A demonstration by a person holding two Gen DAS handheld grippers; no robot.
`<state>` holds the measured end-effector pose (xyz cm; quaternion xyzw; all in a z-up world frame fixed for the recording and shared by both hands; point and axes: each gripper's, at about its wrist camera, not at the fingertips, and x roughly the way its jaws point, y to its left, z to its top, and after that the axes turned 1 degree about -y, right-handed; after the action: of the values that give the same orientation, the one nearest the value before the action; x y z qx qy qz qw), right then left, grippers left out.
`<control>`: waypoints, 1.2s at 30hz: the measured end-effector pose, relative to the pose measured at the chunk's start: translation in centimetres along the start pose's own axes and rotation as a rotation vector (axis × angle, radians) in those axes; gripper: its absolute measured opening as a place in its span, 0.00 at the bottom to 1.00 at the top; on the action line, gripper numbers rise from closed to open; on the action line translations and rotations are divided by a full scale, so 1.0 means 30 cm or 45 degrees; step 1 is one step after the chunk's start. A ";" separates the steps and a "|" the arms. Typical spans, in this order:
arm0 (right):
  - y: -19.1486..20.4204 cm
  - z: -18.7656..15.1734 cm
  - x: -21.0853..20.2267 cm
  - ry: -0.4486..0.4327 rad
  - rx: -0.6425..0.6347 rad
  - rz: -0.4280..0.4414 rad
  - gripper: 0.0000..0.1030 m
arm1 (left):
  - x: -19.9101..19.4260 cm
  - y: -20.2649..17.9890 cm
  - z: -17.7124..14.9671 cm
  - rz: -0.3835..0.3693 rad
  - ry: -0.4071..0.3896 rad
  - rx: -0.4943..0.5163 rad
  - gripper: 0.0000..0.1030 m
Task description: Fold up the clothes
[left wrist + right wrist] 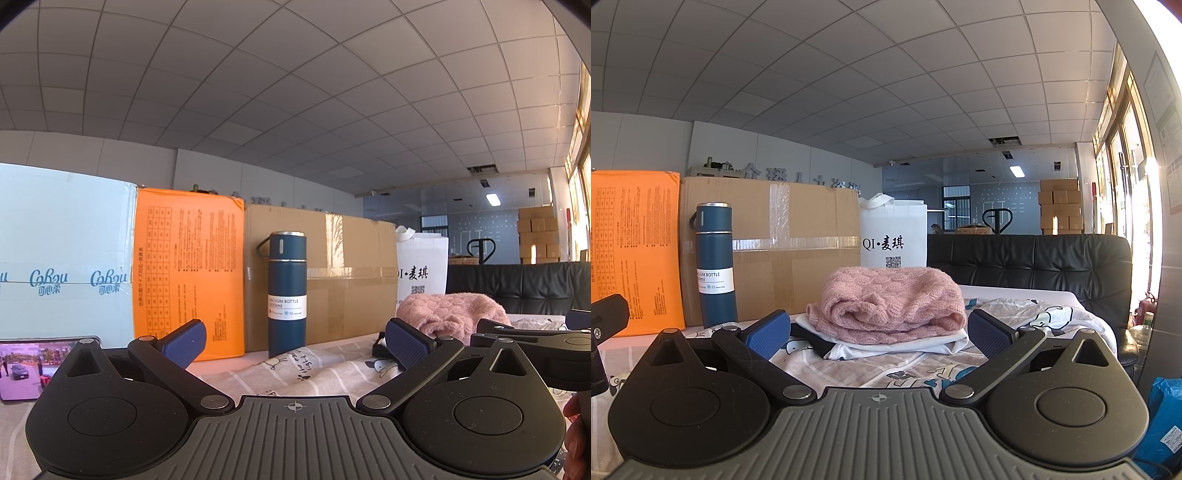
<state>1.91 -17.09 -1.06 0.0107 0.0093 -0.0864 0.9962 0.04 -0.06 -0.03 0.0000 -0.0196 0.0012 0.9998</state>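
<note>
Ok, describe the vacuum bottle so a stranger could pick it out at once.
Find the row of boxes standing along the back of the table: a plain brown cardboard box sits beside an orange one. Upright in front of where they meet stands the vacuum bottle. It alone is a tall dark-blue cylinder, with a white label band.

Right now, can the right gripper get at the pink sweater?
Probably yes. The right gripper is open and points straight at the pink sweater, which lies on top of a white garment. Nothing stands between them; the blue bottle is off to the left.
</note>
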 end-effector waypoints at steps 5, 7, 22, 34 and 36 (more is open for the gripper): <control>-0.002 0.006 -0.004 -0.006 0.004 0.005 1.00 | 0.002 0.001 -0.001 0.000 -0.001 -0.002 1.00; -0.005 0.009 -0.006 -0.009 0.004 0.007 1.00 | 0.003 0.001 -0.001 0.000 -0.002 -0.004 1.00; -0.007 0.005 -0.001 -0.011 0.007 0.007 1.00 | 0.004 0.003 -0.001 0.003 -0.002 -0.005 1.00; -0.010 0.006 -0.008 -0.021 0.015 0.018 1.00 | 0.000 0.006 0.000 0.003 -0.006 -0.008 1.00; -0.014 0.007 -0.016 -0.038 0.026 0.033 1.00 | -0.003 0.010 0.001 0.004 -0.013 -0.014 1.00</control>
<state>1.36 -17.41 -0.85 0.0198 -0.0065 -0.0739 0.9970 -0.04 0.23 -0.02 -0.0054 -0.0245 0.0027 0.9997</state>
